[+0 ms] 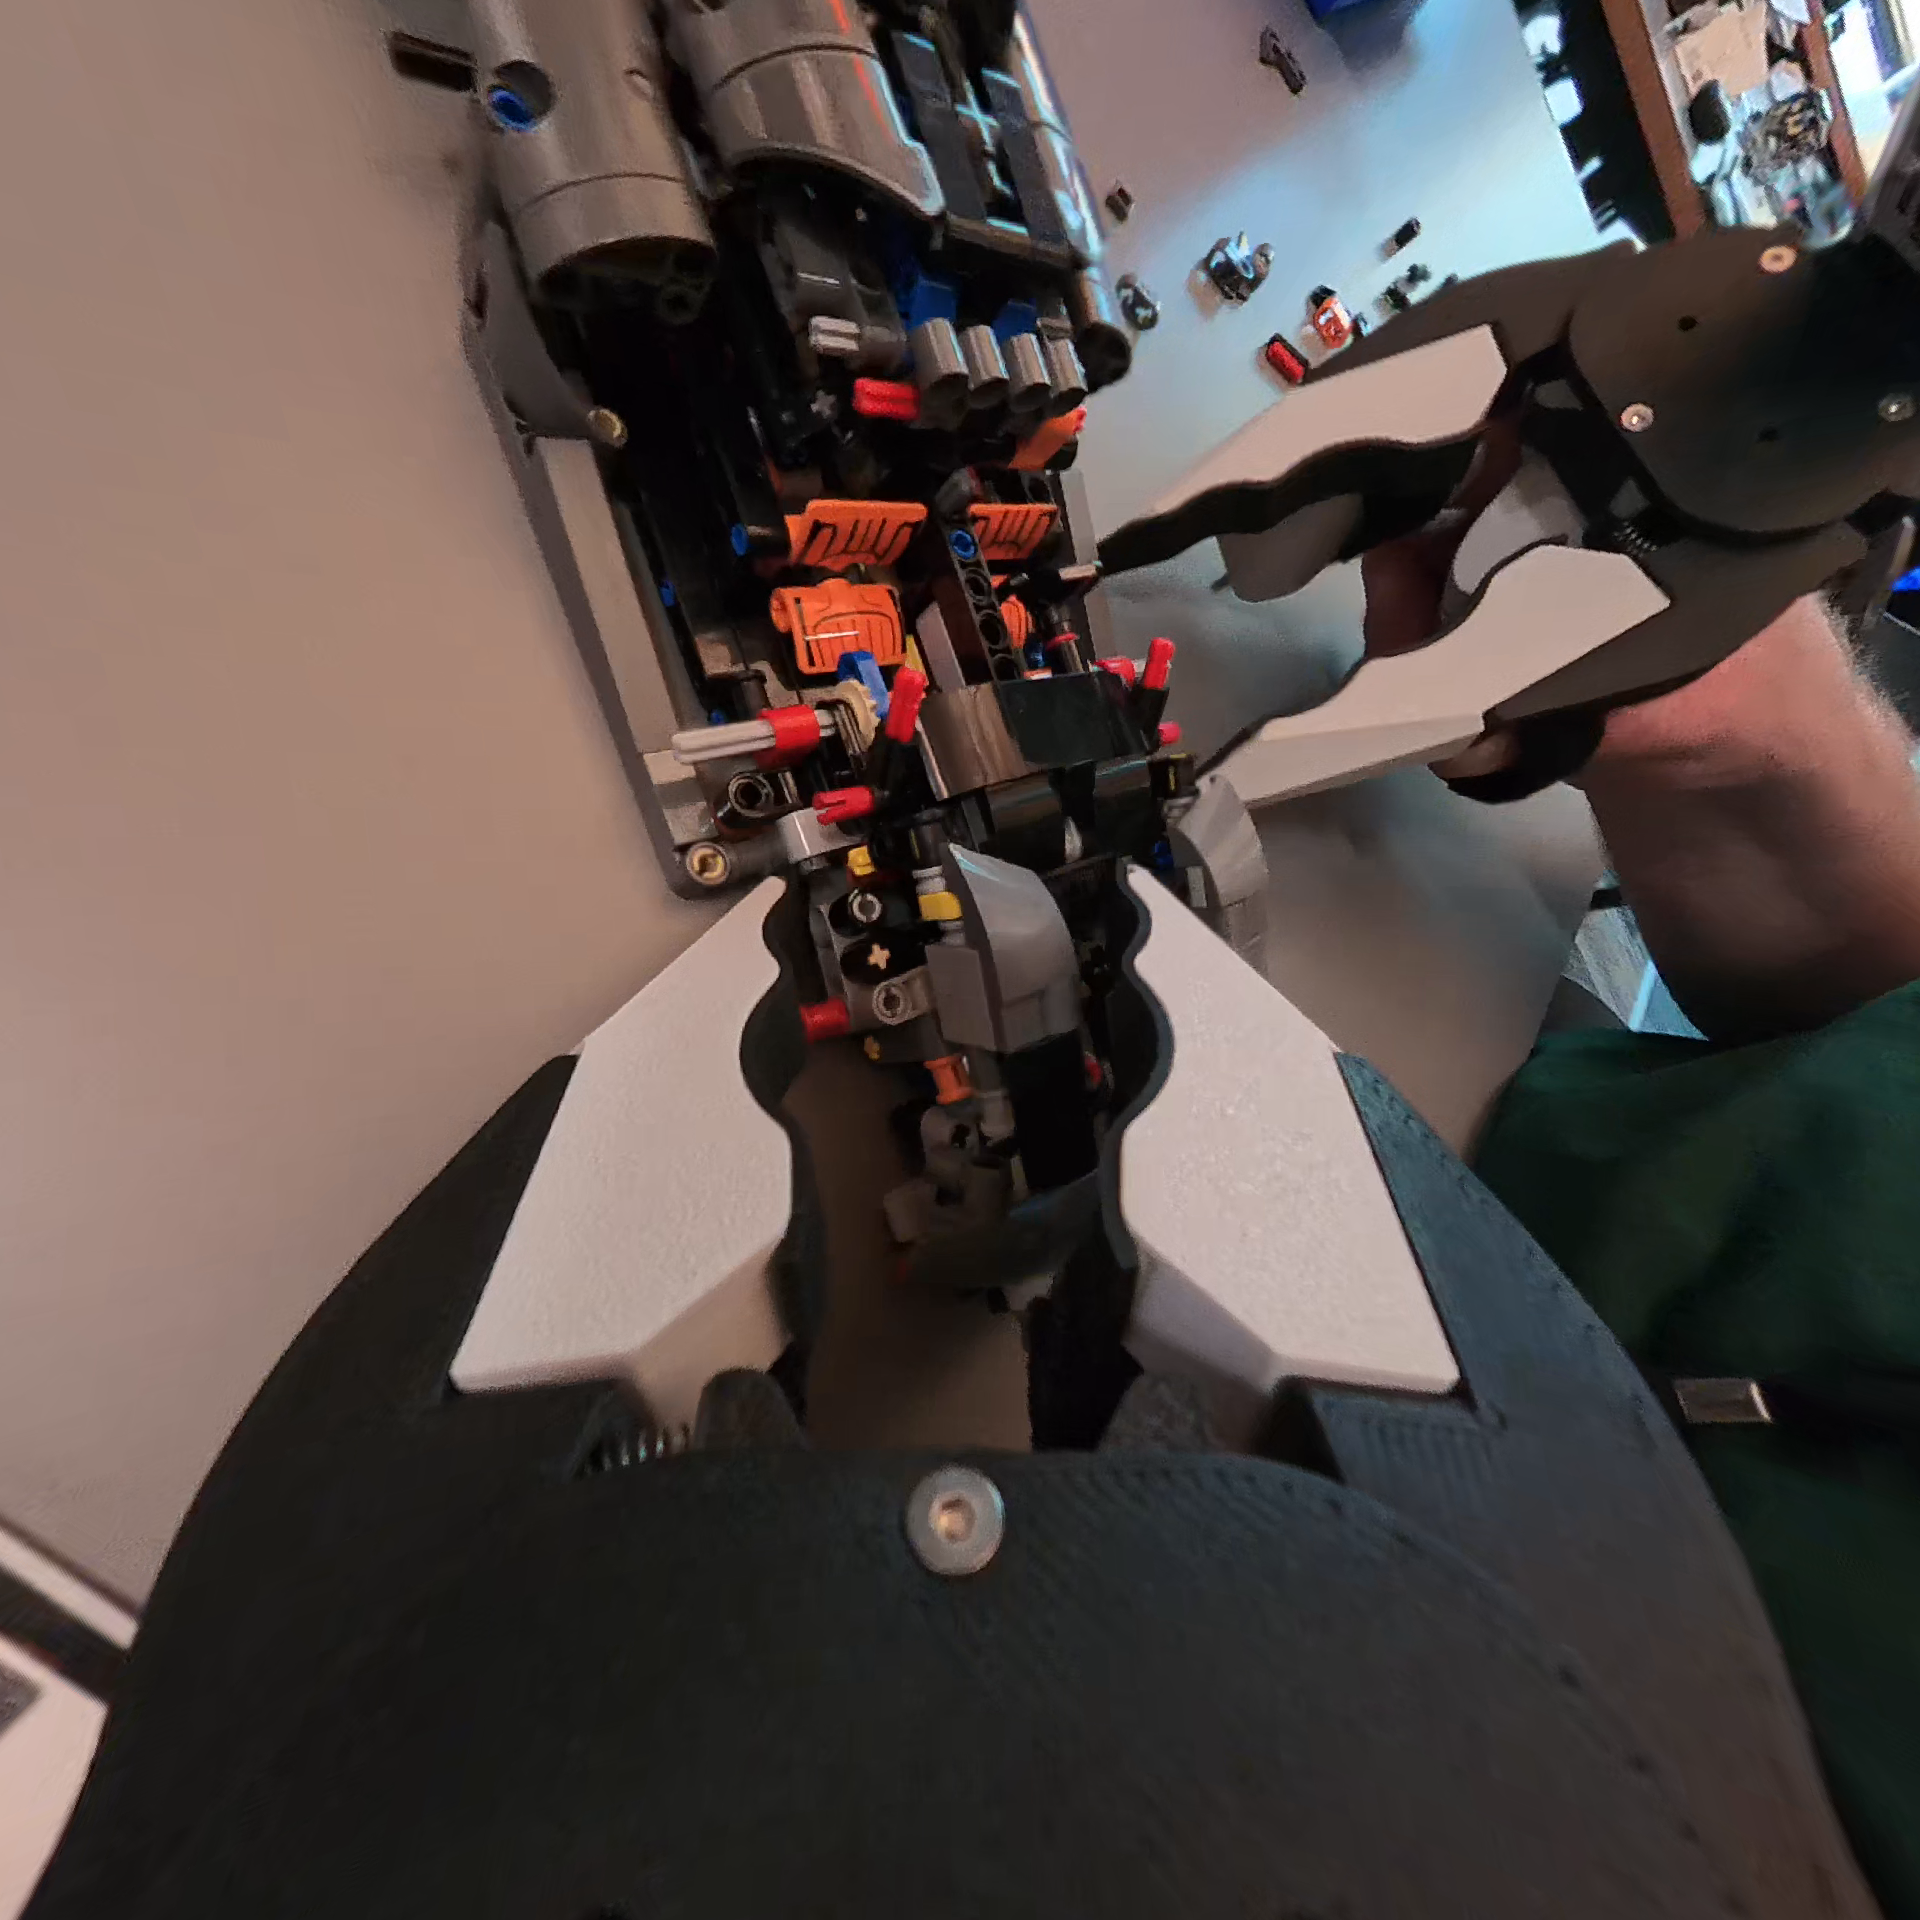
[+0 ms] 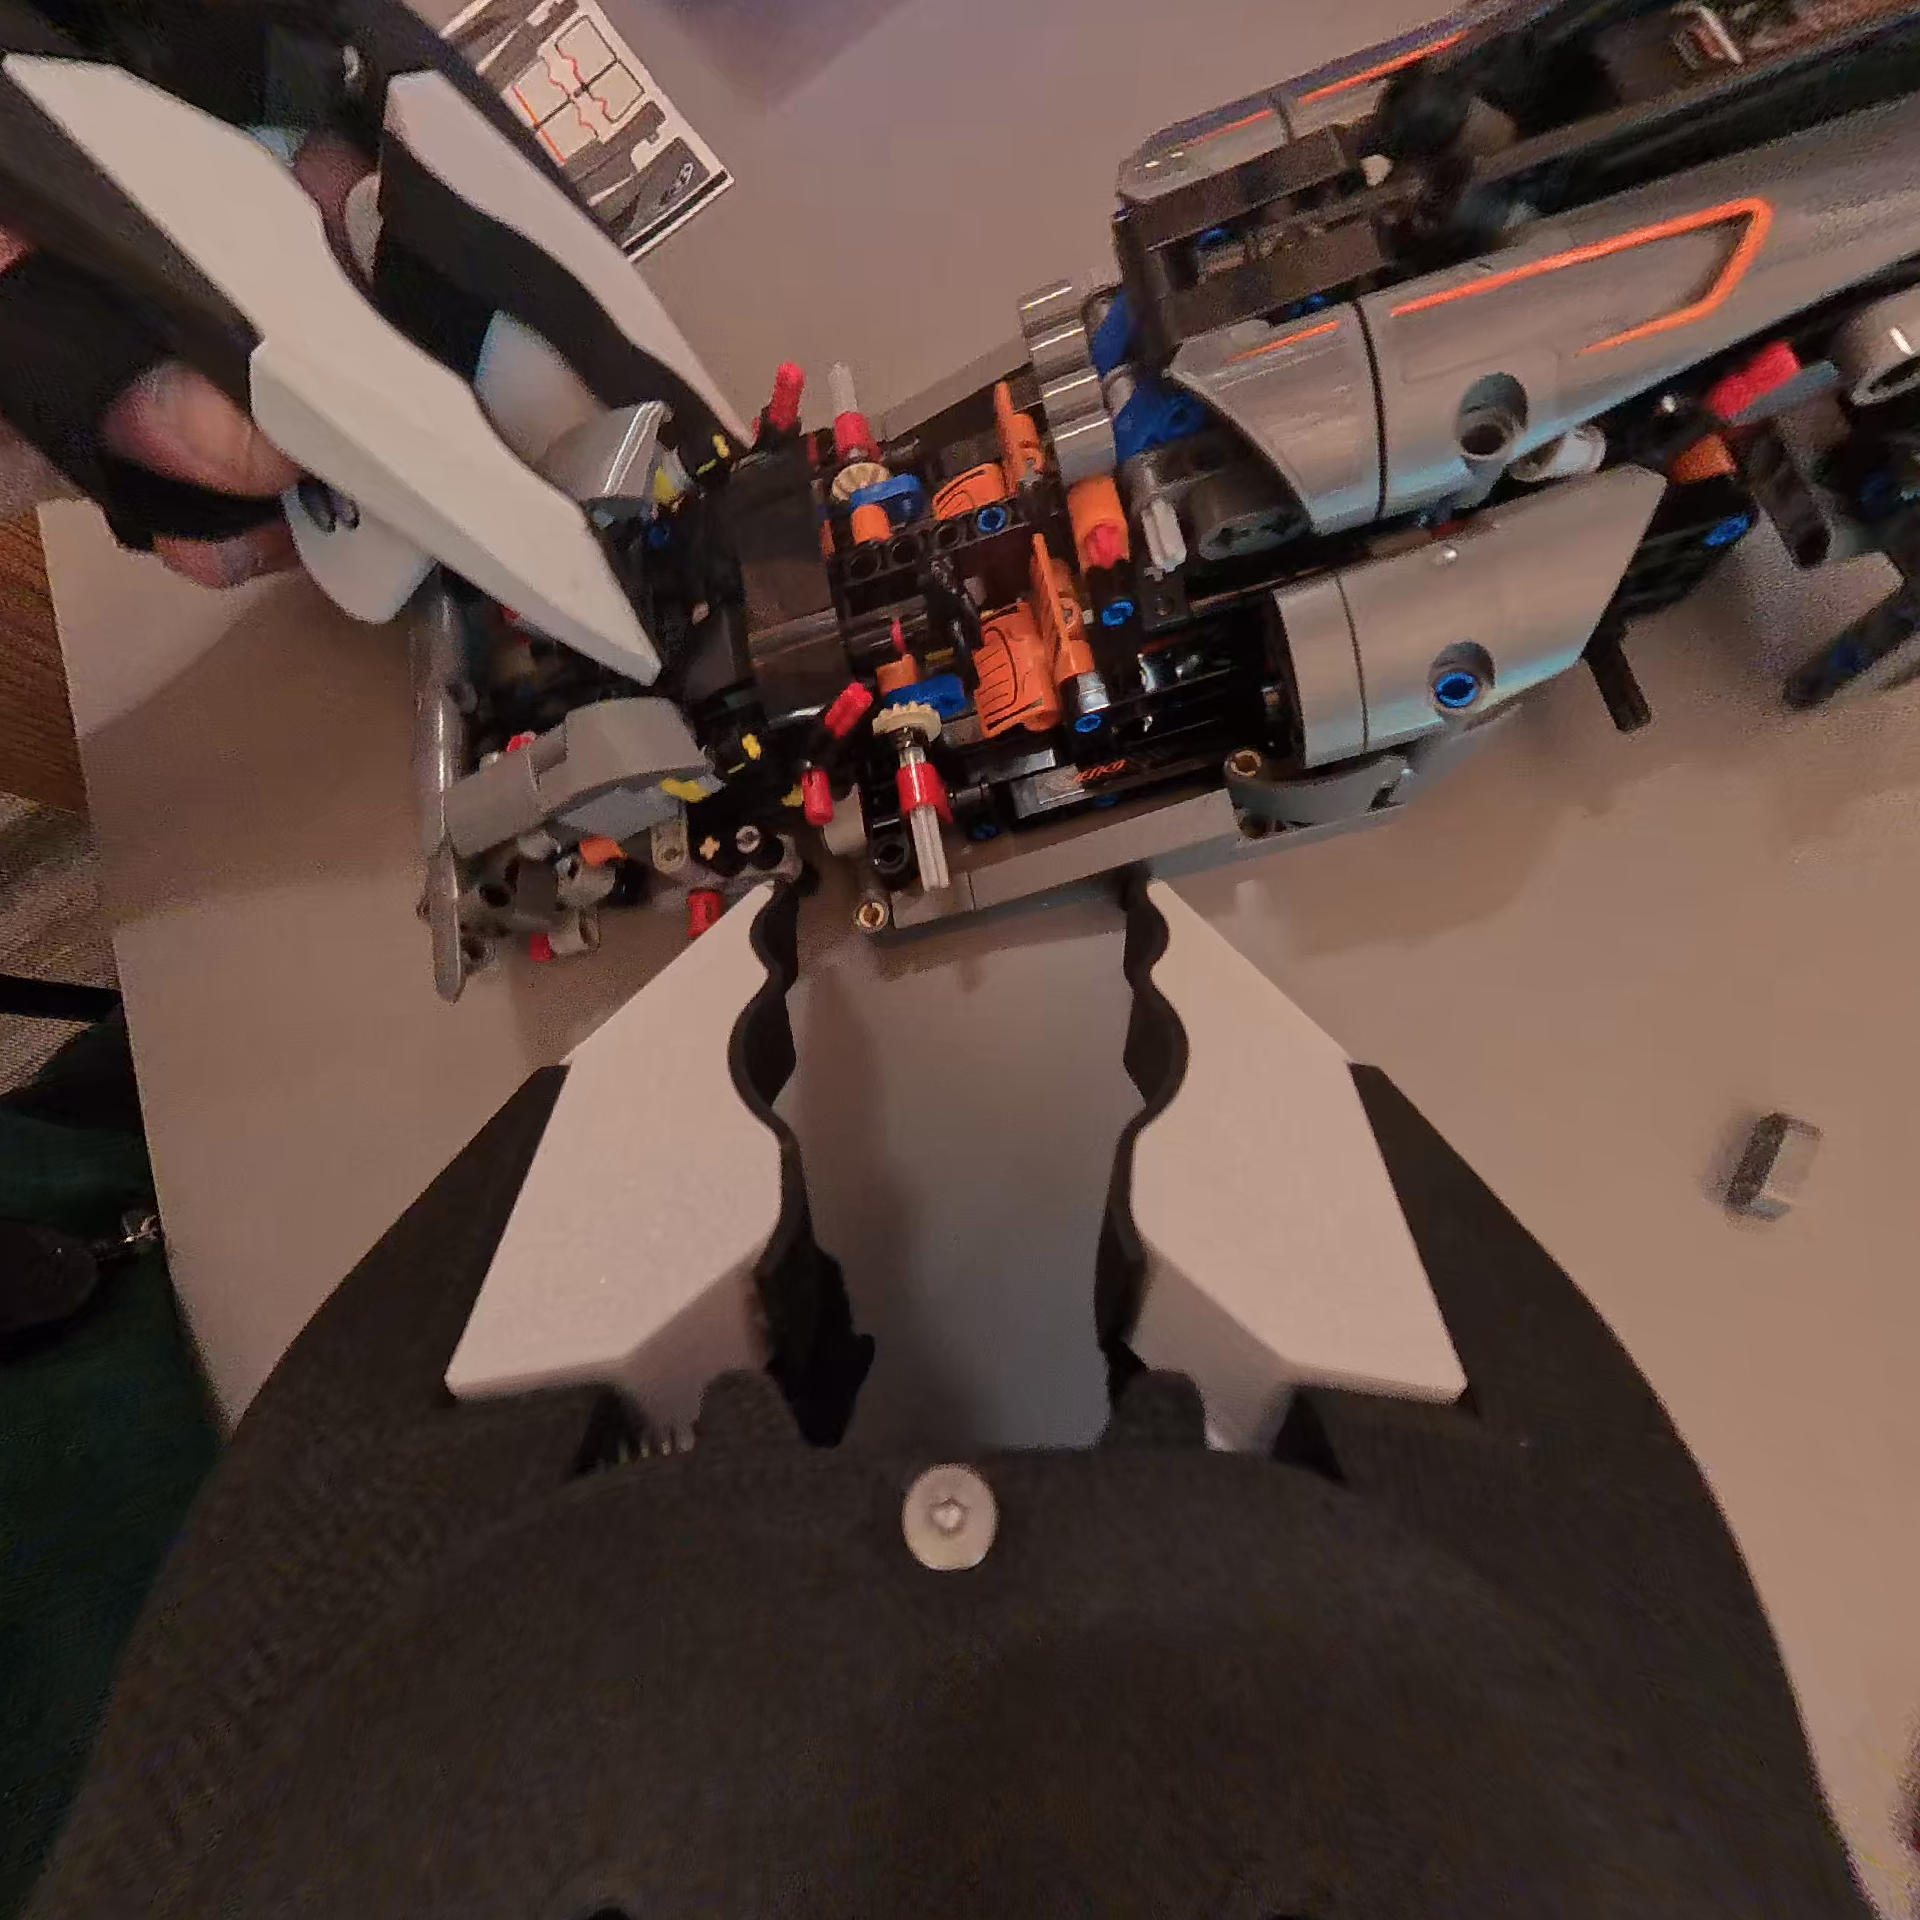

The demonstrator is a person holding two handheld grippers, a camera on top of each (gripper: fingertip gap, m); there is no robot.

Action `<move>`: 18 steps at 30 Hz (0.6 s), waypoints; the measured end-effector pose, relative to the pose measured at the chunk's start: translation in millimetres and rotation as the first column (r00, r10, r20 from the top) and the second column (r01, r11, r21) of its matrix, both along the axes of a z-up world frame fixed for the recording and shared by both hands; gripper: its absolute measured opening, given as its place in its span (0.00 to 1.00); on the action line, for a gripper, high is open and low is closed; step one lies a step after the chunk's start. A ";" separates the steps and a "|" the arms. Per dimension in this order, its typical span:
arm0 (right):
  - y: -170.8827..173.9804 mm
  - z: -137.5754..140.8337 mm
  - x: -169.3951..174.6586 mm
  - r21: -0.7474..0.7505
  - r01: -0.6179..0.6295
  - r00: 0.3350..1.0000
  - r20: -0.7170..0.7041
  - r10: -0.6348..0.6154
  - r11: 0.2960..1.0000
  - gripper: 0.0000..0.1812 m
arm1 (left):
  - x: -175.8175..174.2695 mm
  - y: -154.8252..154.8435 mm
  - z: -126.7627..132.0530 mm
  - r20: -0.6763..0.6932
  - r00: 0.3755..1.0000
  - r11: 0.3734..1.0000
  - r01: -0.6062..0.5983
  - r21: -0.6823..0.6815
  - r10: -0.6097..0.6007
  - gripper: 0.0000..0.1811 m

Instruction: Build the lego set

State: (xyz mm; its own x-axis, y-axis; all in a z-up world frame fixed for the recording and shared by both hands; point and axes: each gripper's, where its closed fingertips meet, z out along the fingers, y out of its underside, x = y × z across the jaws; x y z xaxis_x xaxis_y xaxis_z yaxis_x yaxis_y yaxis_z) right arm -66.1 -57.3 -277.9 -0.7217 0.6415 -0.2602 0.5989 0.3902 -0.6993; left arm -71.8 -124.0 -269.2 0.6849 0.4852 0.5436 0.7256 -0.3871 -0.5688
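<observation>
A largely assembled Lego car chassis (image 2: 1039, 623) is gripped at 1 end by the left gripper (image 1: 951, 935); the right gripper (image 2: 951, 914) is held wide and empty, loose parts (image 1: 1309, 322) unplaced.

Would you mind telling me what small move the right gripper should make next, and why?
Probably ease the right gripper forward to steady the model's near edge: its jaws are open and empty just short of it, while the left gripper already straddles the model's end.

Workshop or lab: cluttered shelving (image 1: 1756, 114), pale worktable (image 1: 260, 520).
</observation>
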 end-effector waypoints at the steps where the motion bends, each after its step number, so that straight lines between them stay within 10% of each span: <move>1: 0.9 0.0 -2.7 -0.004 0.000 1.000 0.001 0.000 1.000 0.33 | 1.1 1.0 0.1 -0.003 1.000 1.000 -0.021 0.001 0.021 0.31; 18: 12.4 10.9 -19.6 -0.073 -0.107 0.993 0.043 0.110 0.992 0.29 | 28.6 7.0 18.6 0.049 0.994 0.983 -0.102 0.150 0.096 0.40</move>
State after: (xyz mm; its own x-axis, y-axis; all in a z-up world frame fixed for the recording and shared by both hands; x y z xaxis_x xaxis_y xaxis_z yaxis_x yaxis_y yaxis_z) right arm -85.7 -44.9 -267.0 -0.7721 0.5388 -0.3369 0.5883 0.4057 -0.6995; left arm -43.2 -117.0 -250.7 0.6133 0.4591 0.6428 0.7800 -0.2238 -0.5844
